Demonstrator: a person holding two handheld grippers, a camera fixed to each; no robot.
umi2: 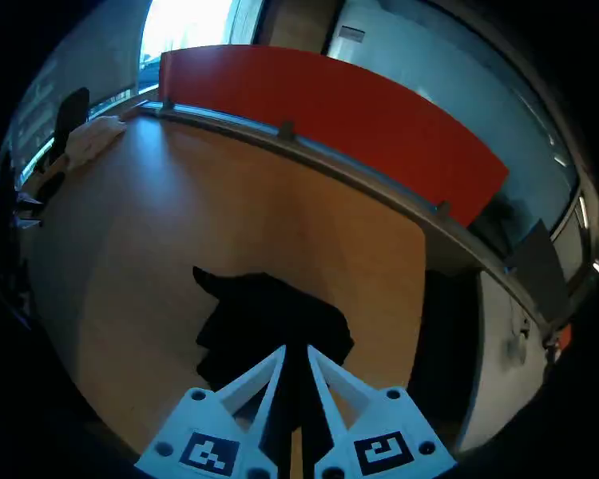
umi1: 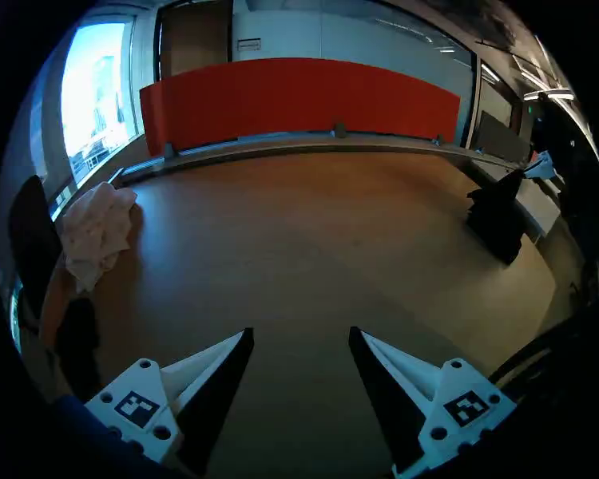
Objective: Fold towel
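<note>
A crumpled black towel (umi2: 259, 319) lies near the right end of the wooden table (umi2: 180, 215). My right gripper (umi2: 296, 349) has its fingers closed together on the near edge of that cloth. In the left gripper view the same black towel (umi1: 497, 217) sits far right, drawn up in a peak toward the right gripper (umi1: 539, 166). My left gripper (umi1: 299, 331) hovers low over the bare table (umi1: 299, 239), fingers wide apart with nothing between them.
A heap of light pink towels (umi1: 96, 227) (umi2: 92, 136) rests at the table's far left corner. A red partition (umi1: 299, 100) (umi2: 339, 104) runs along the back edge. A dark chair (umi1: 32, 231) stands beside the heap, below a bright window (umi1: 96, 96).
</note>
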